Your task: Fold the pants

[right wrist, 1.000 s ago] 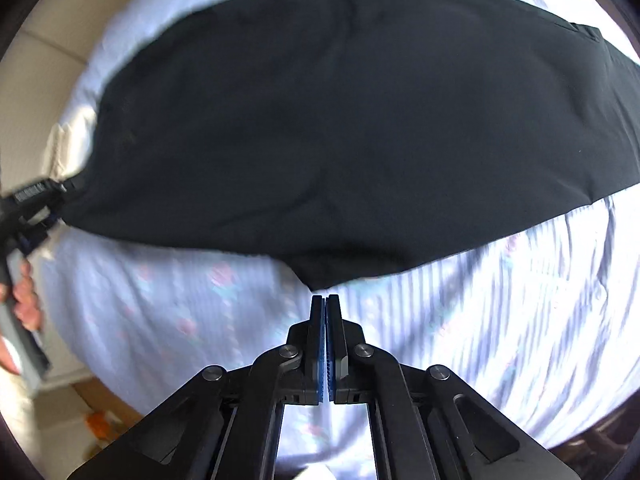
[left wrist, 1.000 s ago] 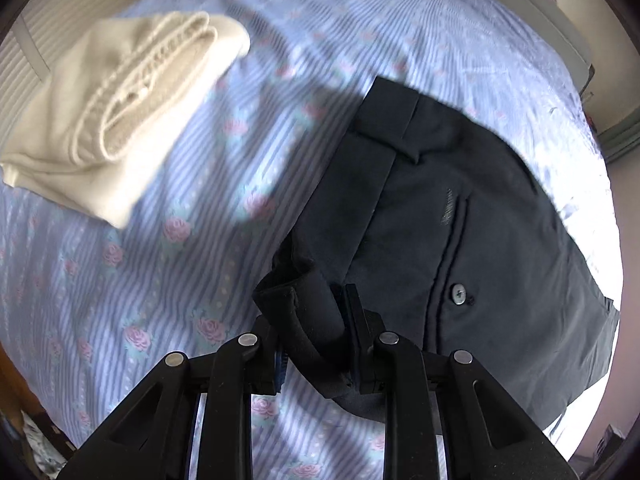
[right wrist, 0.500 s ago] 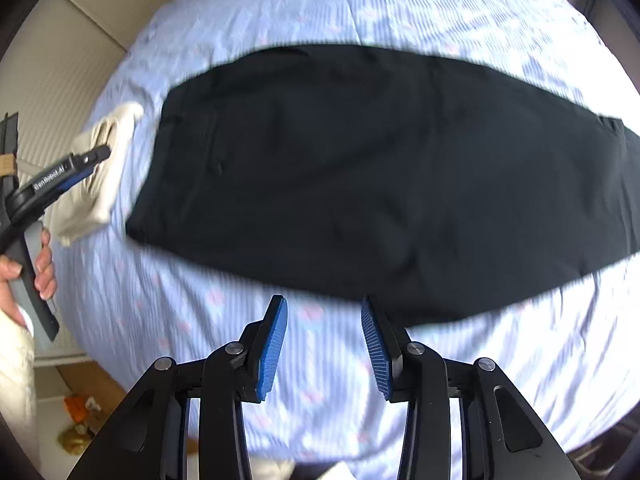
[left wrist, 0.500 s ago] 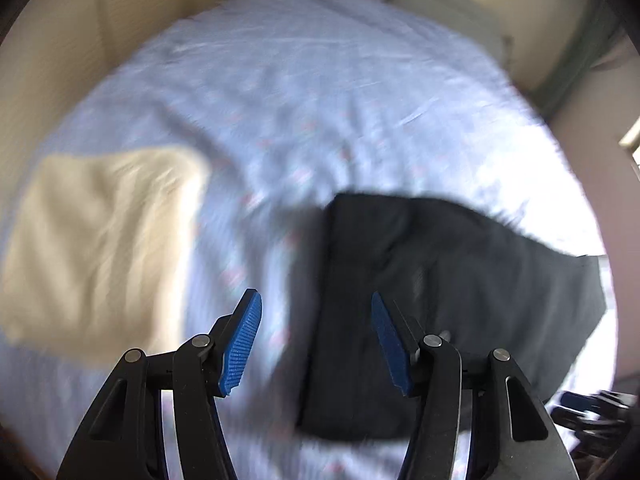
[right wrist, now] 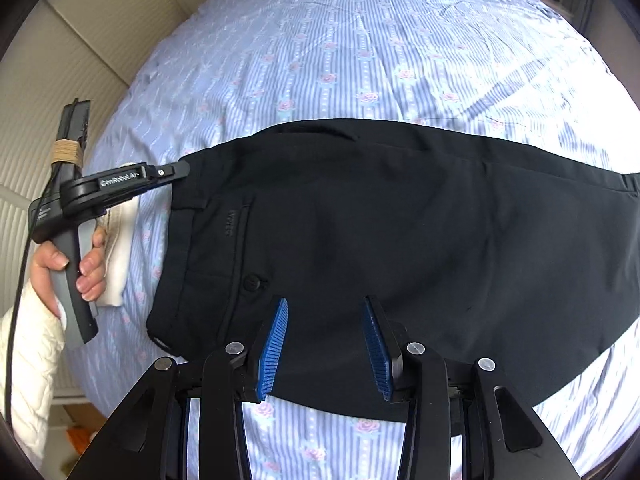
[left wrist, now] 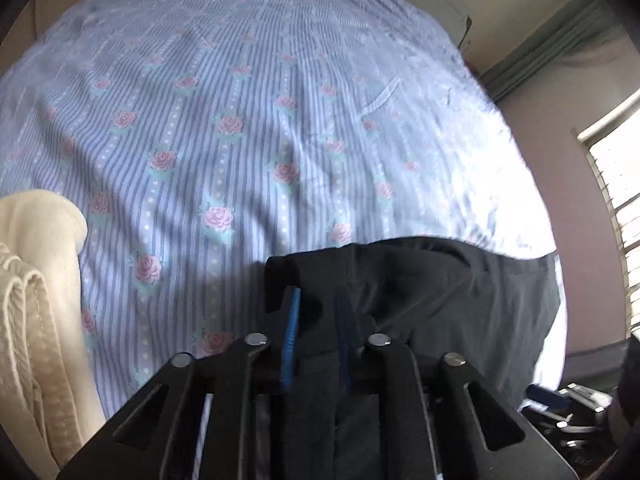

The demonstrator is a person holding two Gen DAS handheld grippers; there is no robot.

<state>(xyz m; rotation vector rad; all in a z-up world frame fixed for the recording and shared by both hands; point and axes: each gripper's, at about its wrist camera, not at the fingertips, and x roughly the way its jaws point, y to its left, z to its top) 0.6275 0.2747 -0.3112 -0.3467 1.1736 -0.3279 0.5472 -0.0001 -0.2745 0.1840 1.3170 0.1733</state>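
The black pants [right wrist: 400, 248] lie flat across the striped, rose-printed bedsheet [right wrist: 360, 48], folded leg over leg, the waistband end toward the cream folded garment [left wrist: 36, 320] and the legs running away from it. The left gripper [left wrist: 316, 332] is clenched on the far corner of the waistband: in its own view dark cloth fills the gap between the blue pads [left wrist: 291, 336], and in the right wrist view its tip meets the top corner of the pants just beside the cream garment. The right gripper [right wrist: 324, 344] hangs over the near edge of the pants, close to the back pocket button [right wrist: 252, 283], with its jaws spread wide and nothing between them. The step in hand looks like taking hold of the waist end for a crosswise fold, with only one corner secured so far. The next move seems to call for the right gripper to come down on the near waistband corner, close on both layers, and then for the two grippers to lift together and carry the waist toward the leg ends, keeping the edge taut so the layers do not slide apart.
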